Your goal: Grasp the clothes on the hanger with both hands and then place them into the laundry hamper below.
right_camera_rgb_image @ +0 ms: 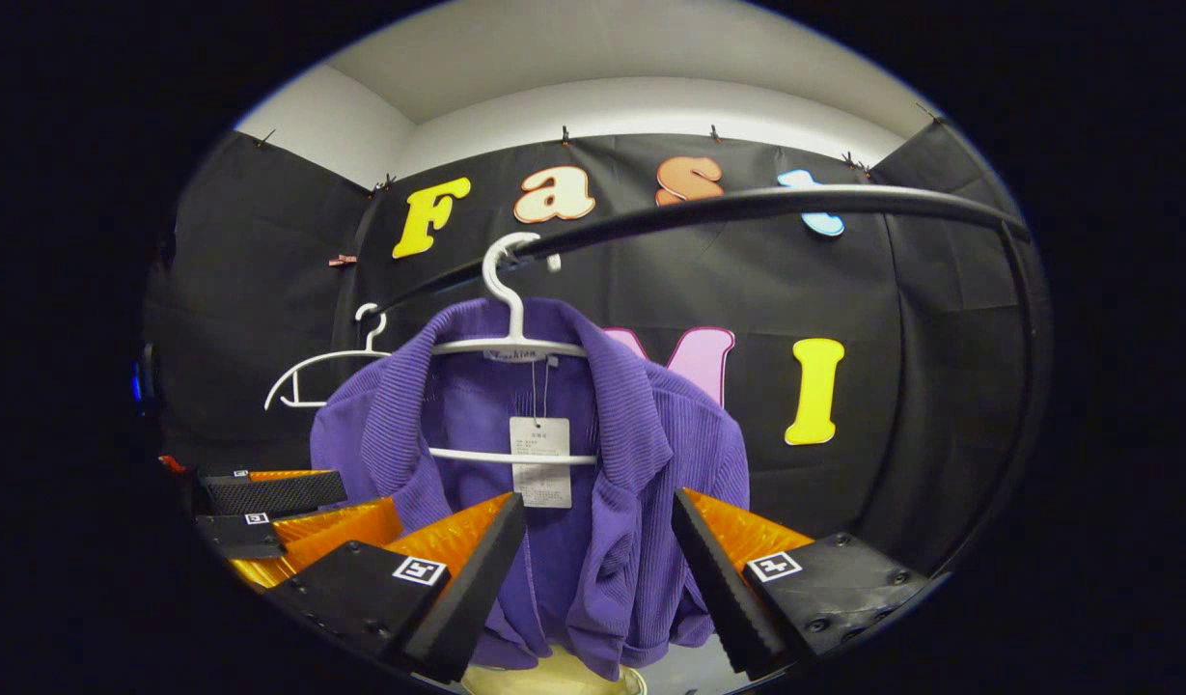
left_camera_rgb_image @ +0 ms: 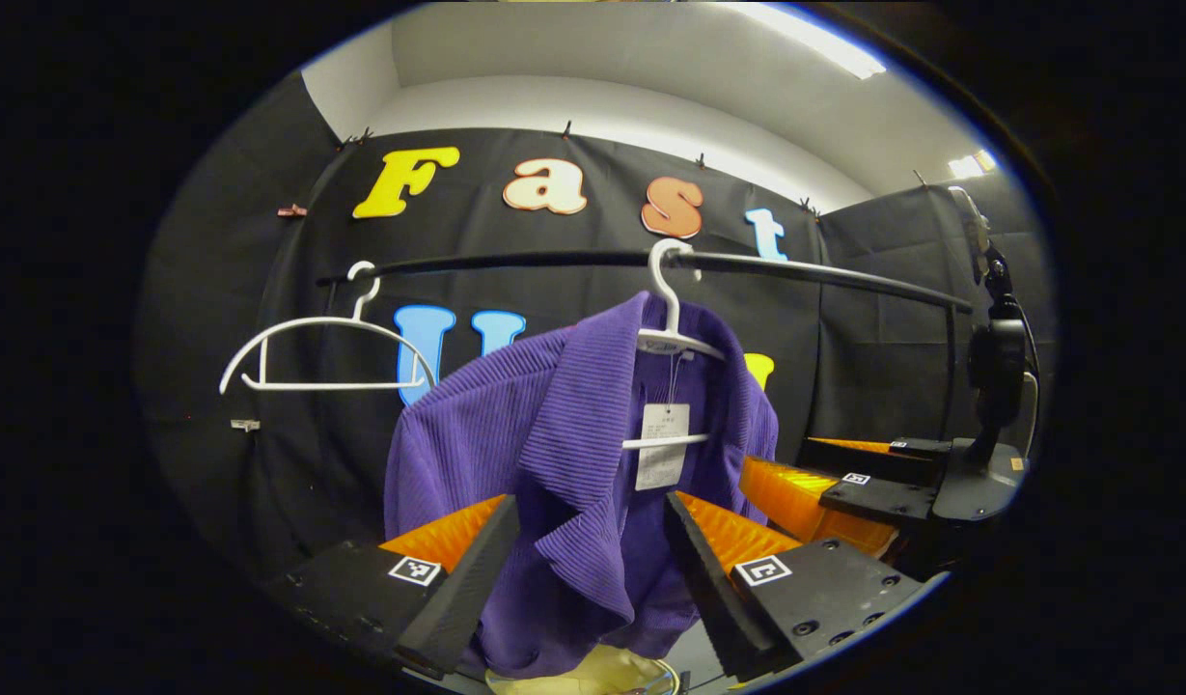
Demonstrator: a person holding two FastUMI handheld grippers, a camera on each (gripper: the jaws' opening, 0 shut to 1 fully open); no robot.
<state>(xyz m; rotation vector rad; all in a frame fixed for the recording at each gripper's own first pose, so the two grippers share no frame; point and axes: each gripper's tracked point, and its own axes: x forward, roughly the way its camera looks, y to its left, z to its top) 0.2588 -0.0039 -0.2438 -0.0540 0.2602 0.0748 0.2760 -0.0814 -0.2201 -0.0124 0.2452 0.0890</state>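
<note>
A purple ribbed shirt [left_camera_rgb_image: 573, 454] [right_camera_rgb_image: 641, 454] hangs on a white hanger [left_camera_rgb_image: 672, 328] [right_camera_rgb_image: 508, 338] from a black rail [left_camera_rgb_image: 795, 268] [right_camera_rgb_image: 747, 205], with a paper tag [left_camera_rgb_image: 662, 444] [right_camera_rgb_image: 541, 461] at its collar. My left gripper [left_camera_rgb_image: 588, 579] is open, its fingers on either side of the shirt's front, low down. My right gripper [right_camera_rgb_image: 593, 579] is open too, framing the shirt's lower front. Off to the right in the left gripper view, the right gripper [left_camera_rgb_image: 776, 463] sits by the shirt's edge. The left gripper [right_camera_rgb_image: 366, 502] sits by the shirt's left sleeve in the right gripper view. A pale yellow hamper rim [left_camera_rgb_image: 602, 674] [right_camera_rgb_image: 554, 681] shows below the shirt.
An empty white hanger [left_camera_rgb_image: 322, 357] [right_camera_rgb_image: 322, 372] hangs further left on the same rail. A black stand with a device [left_camera_rgb_image: 993, 376] rises at the right side of the booth. Black cloth walls close in behind and on both sides.
</note>
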